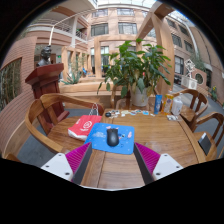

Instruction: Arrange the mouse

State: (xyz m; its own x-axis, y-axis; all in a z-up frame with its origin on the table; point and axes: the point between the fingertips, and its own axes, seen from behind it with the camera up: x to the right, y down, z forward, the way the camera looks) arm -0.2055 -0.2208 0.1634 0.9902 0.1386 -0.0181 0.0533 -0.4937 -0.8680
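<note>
Mouse: dark, sits approx. centre of a blue mouse pad on a wooden table, just ahead of the fingers and roughly on the line between them, w/ clear table between it and the fingertips.

Gripper: fingers spread wide, nothing held, nothing touched. Magenta pads show on the inner faces, one each side; bare table planks lie in the gap. Gripper sits low, near-level w/ the table, aimed straight at the mouse. The hand holding it isn't in view.

Just left of the pad lies a red pouch w/ a white round logo. Beyond the pad, a big leafy plant stands at the table's far side; small bottles and a glass-like item stand right of it. Wooden chairs ring the table. A multi-storey building w/ many windows rises behind.
</note>
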